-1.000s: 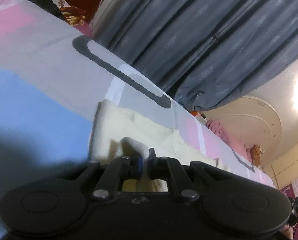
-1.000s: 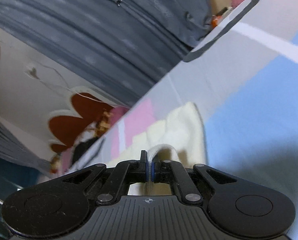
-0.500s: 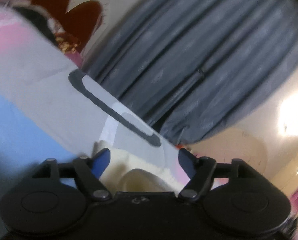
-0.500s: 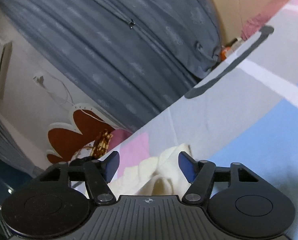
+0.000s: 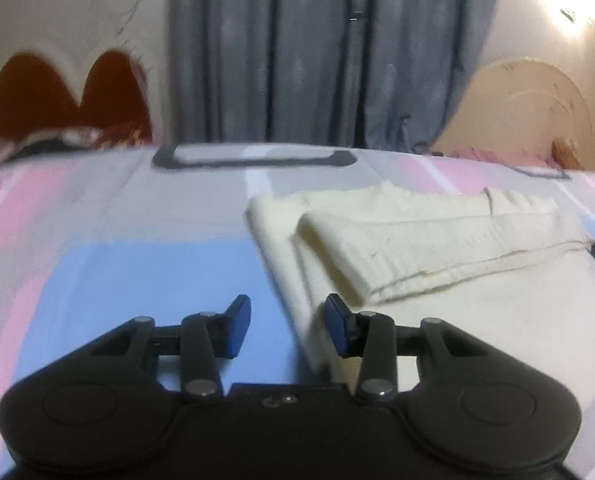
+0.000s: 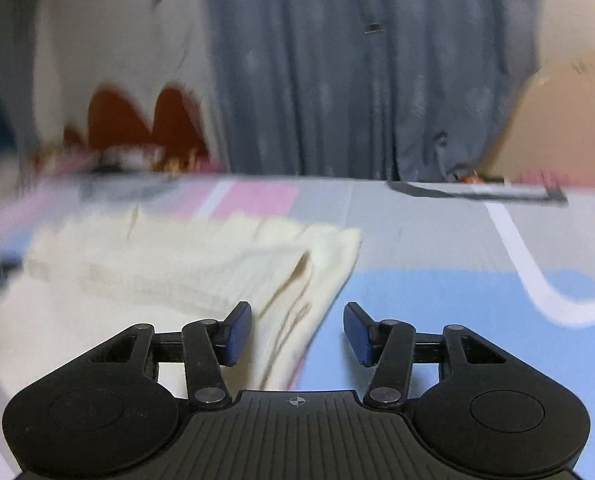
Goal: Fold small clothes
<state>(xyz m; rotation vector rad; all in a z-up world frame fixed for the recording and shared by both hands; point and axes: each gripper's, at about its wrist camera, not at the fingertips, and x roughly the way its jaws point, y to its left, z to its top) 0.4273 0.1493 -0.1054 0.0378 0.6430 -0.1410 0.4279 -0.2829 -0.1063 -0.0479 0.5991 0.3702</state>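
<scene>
The cream garment lay partly folded on the patterned bedsheet, its long axis running across the frame. Our left gripper flanked its left edge, our right gripper its right edge; both gaped wide, holding nothing, equally near.

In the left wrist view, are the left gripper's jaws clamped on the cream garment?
No: the left gripper has its jaws spread apart with nothing between them, and the cream garment lies folded on the bedsheet.
</scene>
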